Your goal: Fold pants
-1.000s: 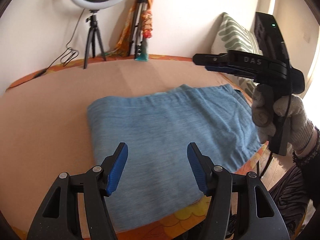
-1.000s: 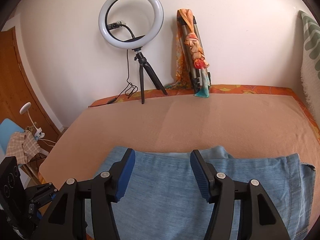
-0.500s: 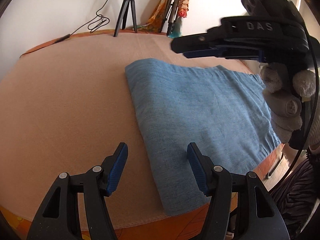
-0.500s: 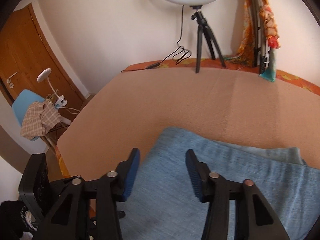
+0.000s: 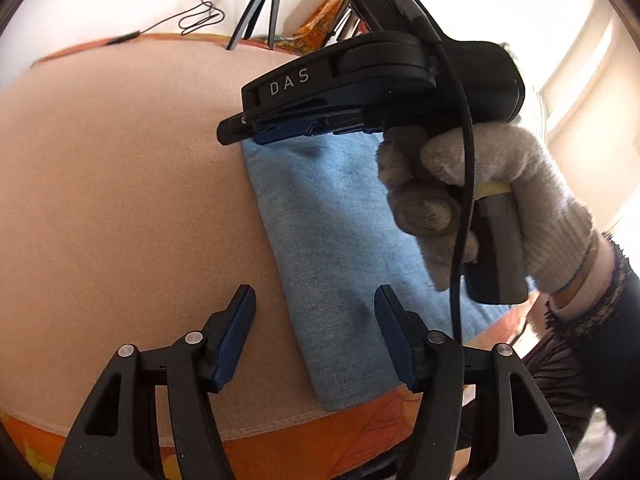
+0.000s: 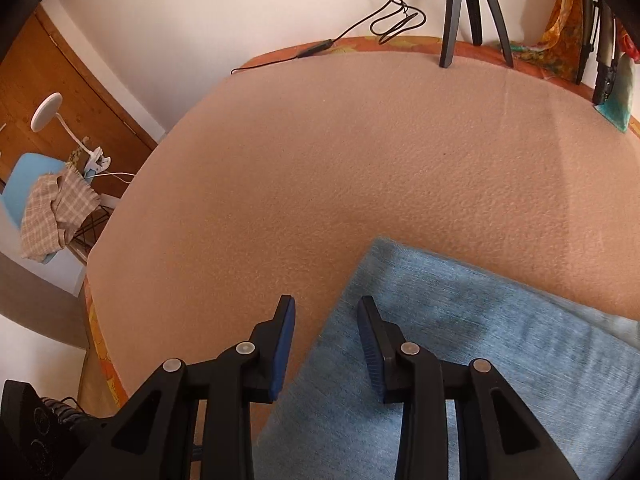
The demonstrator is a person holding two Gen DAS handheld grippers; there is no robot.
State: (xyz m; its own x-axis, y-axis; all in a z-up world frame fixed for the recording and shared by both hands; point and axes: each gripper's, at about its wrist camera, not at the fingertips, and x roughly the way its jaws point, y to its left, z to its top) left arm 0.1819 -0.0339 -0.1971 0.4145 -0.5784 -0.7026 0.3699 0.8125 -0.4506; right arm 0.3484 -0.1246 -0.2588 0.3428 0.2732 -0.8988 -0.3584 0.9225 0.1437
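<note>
Peach fleece blanket [image 6: 320, 168] spread flat over a bed, orange patterned sheet [image 5: 304, 436] peeking out at the near edge. Black tripod legs [image 6: 472, 12] planted at the far side by the white wall, black cable [image 6: 360, 28] looped next to them. Off left: wooden door [image 6: 64, 84], light blue chair [image 6: 20, 188] with checked cloth [image 6: 56, 212] draped on it, white clip lamp [image 6: 48, 112].

Right gripper [image 5: 248, 130] and gloved hand [image 5: 480, 204] covering far and right parts of pants [image 5: 332, 248] in left wrist view. Right wrist view cutting pants [image 6: 460, 360] off at lower and right edges. Tripod [image 6: 472, 12] showing legs only, top running out of frame.
</note>
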